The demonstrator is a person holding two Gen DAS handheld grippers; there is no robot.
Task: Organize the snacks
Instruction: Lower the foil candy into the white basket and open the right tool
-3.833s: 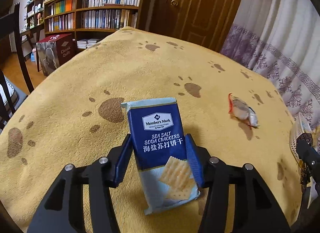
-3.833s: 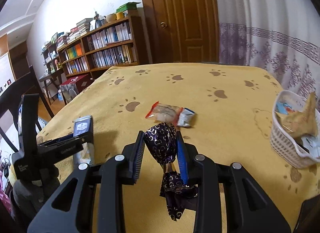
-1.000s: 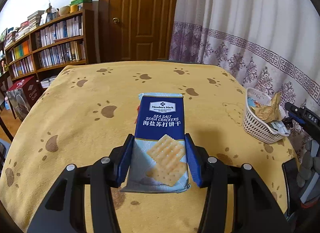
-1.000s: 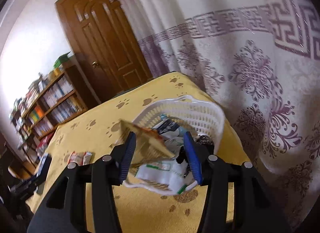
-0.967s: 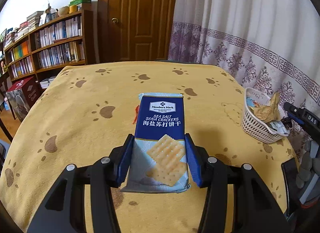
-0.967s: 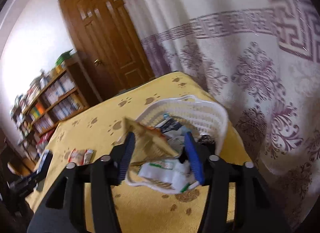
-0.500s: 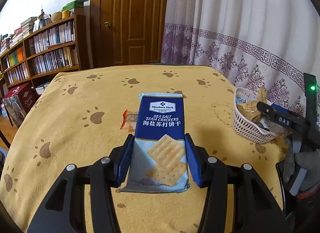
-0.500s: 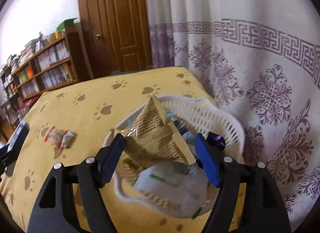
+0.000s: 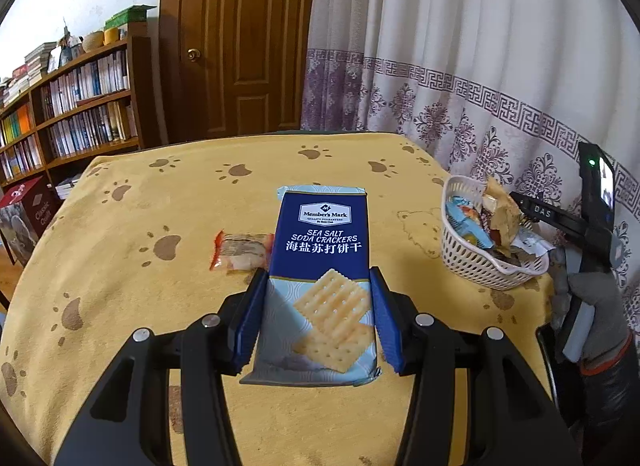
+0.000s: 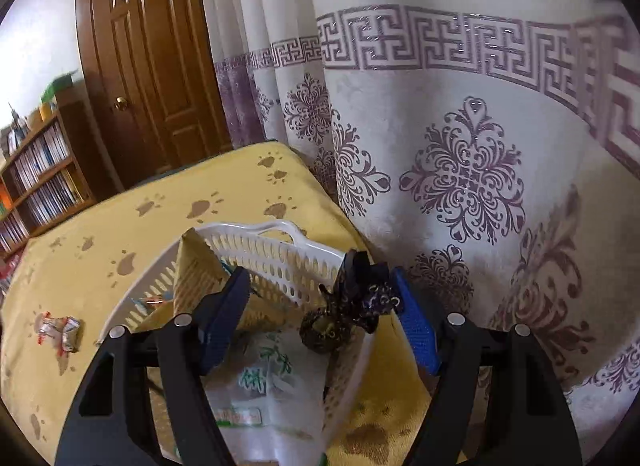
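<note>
While clamped upright between left gripper (image 9: 318,316) jaws, cracker packet (image 9: 322,266)

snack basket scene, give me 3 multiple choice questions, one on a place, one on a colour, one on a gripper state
1. Where is the purple-wrapped candy?
A. in the white basket
B. on the bookshelf
C. on the floor

2. What colour is the upper part of the cracker pack?
A. red
B. dark blue
C. green

3. How is the left gripper?
A. open and bare
B. out of view
C. shut on the cracker pack

Answers: 1 A, it lies against the basket's right wall between the open fingers of the right gripper. 2 B, the printed top is dark blue. 3 C, both pads press the pack's sides.
</note>
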